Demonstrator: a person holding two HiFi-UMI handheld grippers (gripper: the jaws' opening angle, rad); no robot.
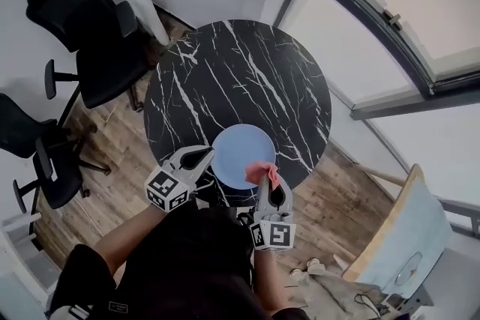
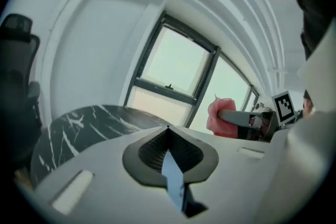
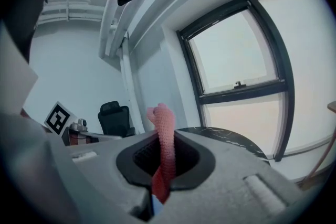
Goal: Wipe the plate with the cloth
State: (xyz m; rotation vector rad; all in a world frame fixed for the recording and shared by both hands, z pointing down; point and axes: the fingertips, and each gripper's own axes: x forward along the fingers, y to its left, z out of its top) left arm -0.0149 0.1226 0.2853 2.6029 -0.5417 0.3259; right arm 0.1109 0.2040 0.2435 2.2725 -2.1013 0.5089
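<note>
Hovering above the table beside chairs, left gripper jaws clamp plate, right gripper cloth.

The cloth is a pink knit, ribbed and rough to look at, fully matt. The plate, low centre of the head view, is smooth and pale blue with a soft sheen. My left gripper and right gripper are matt grey plastic, with black ridged pads. The table is glossy black, marble-like, with white veins. The floor, lower left, is wood planks. The chairs, upper left, are matt black.
</note>
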